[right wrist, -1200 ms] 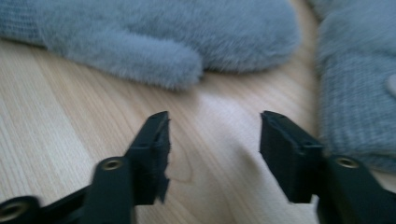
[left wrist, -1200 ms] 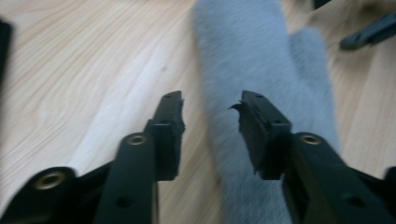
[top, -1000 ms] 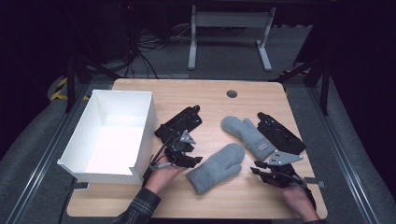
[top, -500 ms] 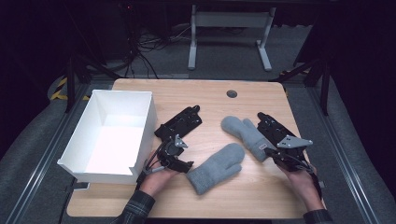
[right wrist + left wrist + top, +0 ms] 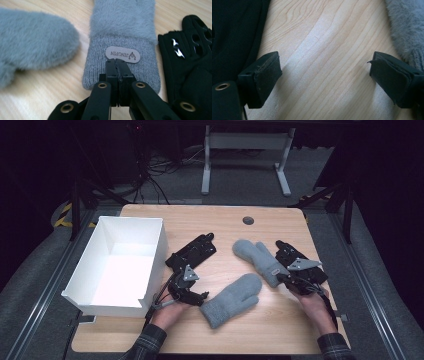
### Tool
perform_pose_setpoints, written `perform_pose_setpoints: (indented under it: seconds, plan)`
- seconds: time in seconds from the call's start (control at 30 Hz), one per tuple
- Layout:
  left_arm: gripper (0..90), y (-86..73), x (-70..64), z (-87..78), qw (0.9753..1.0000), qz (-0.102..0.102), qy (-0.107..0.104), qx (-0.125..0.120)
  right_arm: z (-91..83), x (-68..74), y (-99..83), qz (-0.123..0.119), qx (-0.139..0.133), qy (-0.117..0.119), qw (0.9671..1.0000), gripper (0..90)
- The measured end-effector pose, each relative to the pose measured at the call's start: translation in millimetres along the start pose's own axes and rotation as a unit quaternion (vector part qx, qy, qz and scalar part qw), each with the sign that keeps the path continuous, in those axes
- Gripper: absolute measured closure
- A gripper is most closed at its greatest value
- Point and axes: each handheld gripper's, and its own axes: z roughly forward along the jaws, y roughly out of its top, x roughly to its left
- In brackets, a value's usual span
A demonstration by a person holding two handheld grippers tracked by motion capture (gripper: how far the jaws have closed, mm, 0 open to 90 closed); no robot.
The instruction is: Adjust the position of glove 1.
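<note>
Left gripper (image 5: 192,294) sits low over the worktop (image 5: 210,222) near its front edge, just right of the white box (image 5: 122,265). Its jaws stand wide apart with bare wood between them; they hold nothing. In the left gripper view, one pad (image 5: 263,75) lies beside a black glove (image 5: 234,32) and the other pad (image 5: 392,77) sits at the edge of a grey mitten's (image 5: 408,27) fuzzy pile, perhaps just brushing it, though the close view leaves that unsure. In the high view the black glove (image 5: 192,252) lies just behind this gripper, pointing away toward the far right, and the near mitten (image 5: 232,299) lies just to its right, cuff toward the front edge.

Next comes the far mitten (image 5: 255,254), lying aslant with its cuff toward the right gripper (image 5: 289,279). That gripper's jaws are pressed together, with no gap showing between them, and their tips rest on the ribbed cuff just below the tan label (image 5: 122,54). Whether they pinch a fold of the knit or merely sit closed upon it cannot be told for sure; a little cloth seems caught. In the right gripper view, the far mitten (image 5: 122,32) runs straight ahead, the near mitten (image 5: 35,45) lies left of it, and a second black glove (image 5: 190,55) lies close on its right. In the high view that second glove (image 5: 290,254) lies beside the far mitten, partly under the right gripper.
</note>
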Motion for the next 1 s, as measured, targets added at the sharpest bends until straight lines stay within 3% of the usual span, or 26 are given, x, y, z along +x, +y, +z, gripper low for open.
perform_pose_setpoints:
  seconds: [0.7, 0.8, 1.0]
  plan:
    - [9.3, 0.4, 0.0, 0.1, 1.0000, -0.003, 0.002, 0.002, 51.6, 8.3, 56.0, -0.016, -0.016, 0.034, 0.9992, 90.0]
    - [9.3, 0.3, -0.1, 0.1, 1.0000, -0.004, 0.002, 0.002, 48.8, 2.6, 61.6, -0.010, -0.027, 0.023, 0.9993, 90.0]
    - [9.3, 0.3, -0.3, 0.1, 1.0000, -0.005, 0.003, 0.002, 48.0, -31.5, 60.0, 0.027, -0.025, -0.014, 0.9992, 90.0]
